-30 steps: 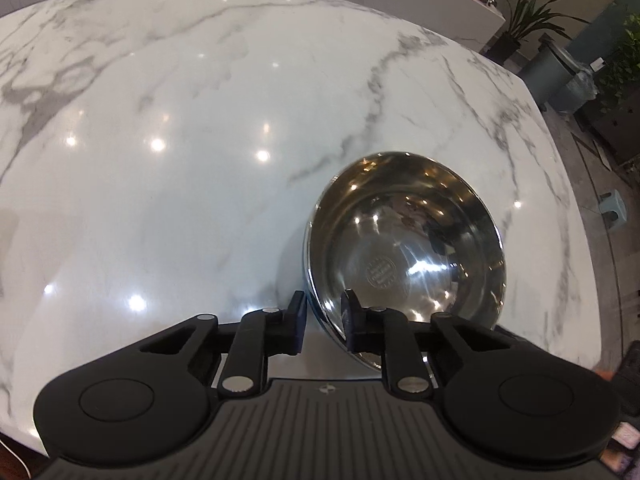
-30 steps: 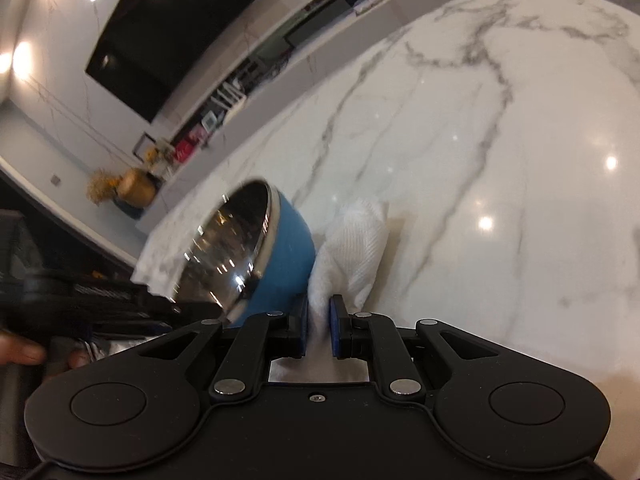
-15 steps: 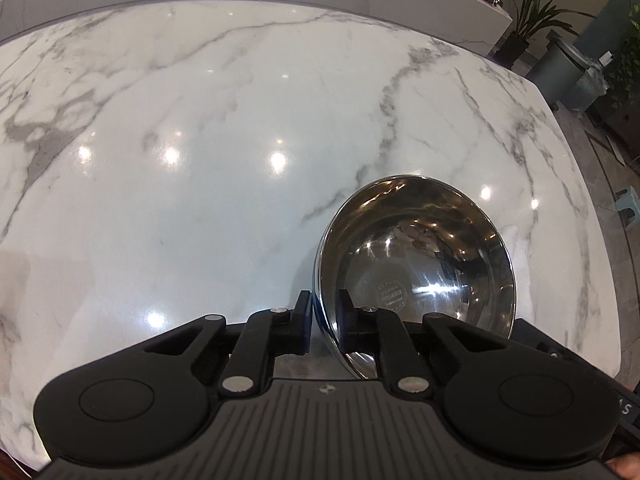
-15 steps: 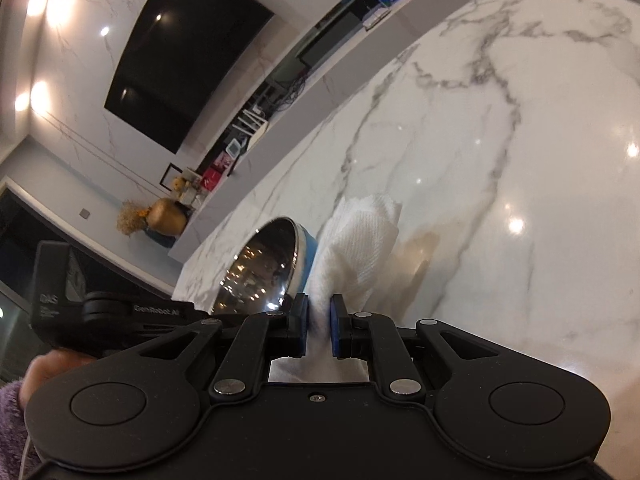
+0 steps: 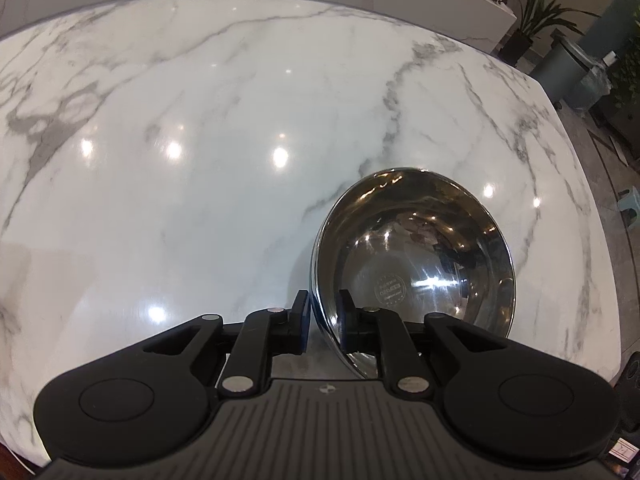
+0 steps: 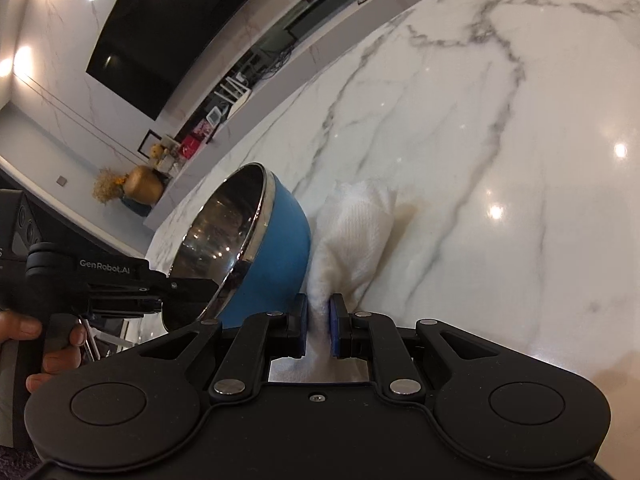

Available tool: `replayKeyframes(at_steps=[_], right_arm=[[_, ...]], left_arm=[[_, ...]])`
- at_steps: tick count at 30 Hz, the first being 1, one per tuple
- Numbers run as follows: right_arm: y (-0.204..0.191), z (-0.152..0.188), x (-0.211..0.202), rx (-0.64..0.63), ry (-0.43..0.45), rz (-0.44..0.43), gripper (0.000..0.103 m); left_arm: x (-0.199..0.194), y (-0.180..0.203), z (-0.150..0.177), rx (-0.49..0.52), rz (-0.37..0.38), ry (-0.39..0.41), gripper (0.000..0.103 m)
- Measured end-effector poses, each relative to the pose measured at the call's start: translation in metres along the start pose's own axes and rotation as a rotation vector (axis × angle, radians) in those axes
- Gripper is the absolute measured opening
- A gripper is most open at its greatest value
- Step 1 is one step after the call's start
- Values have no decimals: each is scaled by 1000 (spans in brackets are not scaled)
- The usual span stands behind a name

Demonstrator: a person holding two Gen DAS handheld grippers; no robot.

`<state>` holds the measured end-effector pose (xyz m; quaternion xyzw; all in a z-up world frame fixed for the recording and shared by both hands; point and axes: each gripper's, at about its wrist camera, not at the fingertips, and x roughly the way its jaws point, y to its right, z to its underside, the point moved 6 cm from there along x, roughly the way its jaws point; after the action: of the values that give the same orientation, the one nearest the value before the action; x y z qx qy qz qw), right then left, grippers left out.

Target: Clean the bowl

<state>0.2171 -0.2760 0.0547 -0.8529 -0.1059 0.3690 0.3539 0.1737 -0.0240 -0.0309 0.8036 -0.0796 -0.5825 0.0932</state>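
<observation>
A steel bowl (image 5: 416, 256) with a blue outside (image 6: 272, 256) is held tilted above the marble table. My left gripper (image 5: 323, 322) is shut on its near rim, one finger inside and one outside; it shows as a black tool (image 6: 120, 284) in the right wrist view. My right gripper (image 6: 319, 330) is shut on a white cloth (image 6: 352, 232), which sticks up just right of the bowl's blue outer wall, close to it or touching.
The white marble table (image 5: 200, 160) spreads ahead, with its right edge (image 5: 600, 240) near the bowl. Beyond the edge stand a grey bin (image 5: 576, 76) and a potted plant (image 5: 536, 8). A low white counter (image 6: 280, 80) runs behind.
The bowl has lifted and tipped further on its rim in my left gripper. My right gripper with the cloth has come up beside the bowl's blue outside.
</observation>
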Motion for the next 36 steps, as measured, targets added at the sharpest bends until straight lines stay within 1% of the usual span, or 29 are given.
replayKeyframes(at_steps=[2, 4, 9, 12, 16, 18, 22, 24, 29, 36], right_arm=[[1, 0, 0, 2, 0, 0, 11], [1, 0, 0, 0, 0, 1, 11], [0, 1, -1, -8, 3, 6, 11], [0, 0, -5, -2, 12, -1, 11], [-1, -7, -19, 13, 59, -13, 11], [-1, -13, -30, 34, 94, -35, 11], [-5, -22, -41, 55, 128, -83, 11], [-8, -23, -41, 55, 128, -96, 11], [-8, -20, -34, 50, 111, -83, 11], [-7, -9, -23, 7, 73, -32, 11]], left_arm=[[1, -2, 5, -32, 19, -23, 20], [2, -1, 8, -37, 31, -31, 20], [1, 2, 12, -21, 24, -34, 21], [1, 2, 10, -4, 24, -26, 20], [0, 3, 5, 22, 11, -13, 16], [-1, 3, 2, 29, 9, -5, 15], [-2, 5, -2, 35, 6, 5, 14], [-2, 5, -2, 38, 6, 8, 14], [-2, 6, -3, 51, -11, 18, 14], [-2, 5, -3, 46, -1, 27, 15]])
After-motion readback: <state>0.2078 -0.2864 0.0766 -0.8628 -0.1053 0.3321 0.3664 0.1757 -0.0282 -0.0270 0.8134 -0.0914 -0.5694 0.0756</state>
